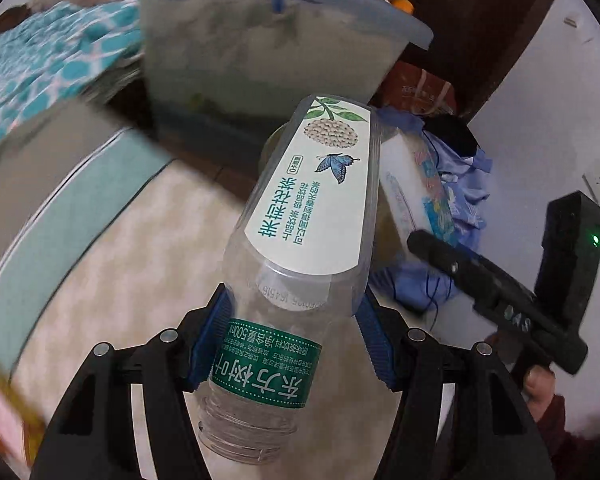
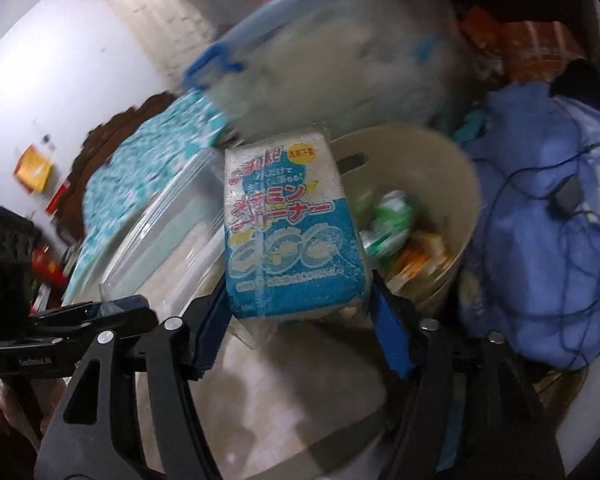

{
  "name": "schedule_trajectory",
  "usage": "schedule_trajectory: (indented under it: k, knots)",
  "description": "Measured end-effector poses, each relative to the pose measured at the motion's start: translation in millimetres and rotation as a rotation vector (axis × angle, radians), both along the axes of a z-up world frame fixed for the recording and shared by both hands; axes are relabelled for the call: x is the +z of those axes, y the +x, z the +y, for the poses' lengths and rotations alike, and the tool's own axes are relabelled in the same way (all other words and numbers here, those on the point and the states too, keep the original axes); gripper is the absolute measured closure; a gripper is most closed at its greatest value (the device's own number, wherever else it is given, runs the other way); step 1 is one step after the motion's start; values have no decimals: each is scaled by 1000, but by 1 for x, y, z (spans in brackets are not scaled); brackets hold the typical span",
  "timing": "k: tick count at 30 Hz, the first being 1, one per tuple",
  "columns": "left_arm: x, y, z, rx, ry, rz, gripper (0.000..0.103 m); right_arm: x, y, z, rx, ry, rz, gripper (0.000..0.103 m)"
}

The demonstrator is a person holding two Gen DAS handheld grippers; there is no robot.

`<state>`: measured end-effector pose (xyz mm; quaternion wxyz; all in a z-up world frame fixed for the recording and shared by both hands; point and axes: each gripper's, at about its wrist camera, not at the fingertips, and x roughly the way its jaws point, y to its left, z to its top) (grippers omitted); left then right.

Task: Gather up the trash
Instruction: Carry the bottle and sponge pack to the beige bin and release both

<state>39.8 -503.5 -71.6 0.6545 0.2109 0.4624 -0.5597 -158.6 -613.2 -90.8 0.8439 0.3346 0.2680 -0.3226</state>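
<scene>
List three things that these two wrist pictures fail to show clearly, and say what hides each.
- Bin, right wrist view: the sponge pack covers its near left side.
- Bottle, left wrist view: it hides the floor and most of the bin beyond it.
- Storage box, right wrist view: motion blur; contents unreadable.

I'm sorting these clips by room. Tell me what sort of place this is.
Probably a cluttered bedroom or storage corner at home: a teal patterned bedspread, a lidded plastic storage bin, a pile of blue clothes and a beige waste bin holding packaging.
</scene>
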Motion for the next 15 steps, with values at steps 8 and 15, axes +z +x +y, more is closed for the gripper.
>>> schedule_trajectory:
  k: [8, 15]
  knots:
    - [24, -7, -24, 2, -47, -76, 20, 11, -41, -7, -123, -35, -60, 19]
    - [38, 11, 78, 46, -120, -17, 20, 19, -28, 31, -74, -31, -97, 19]
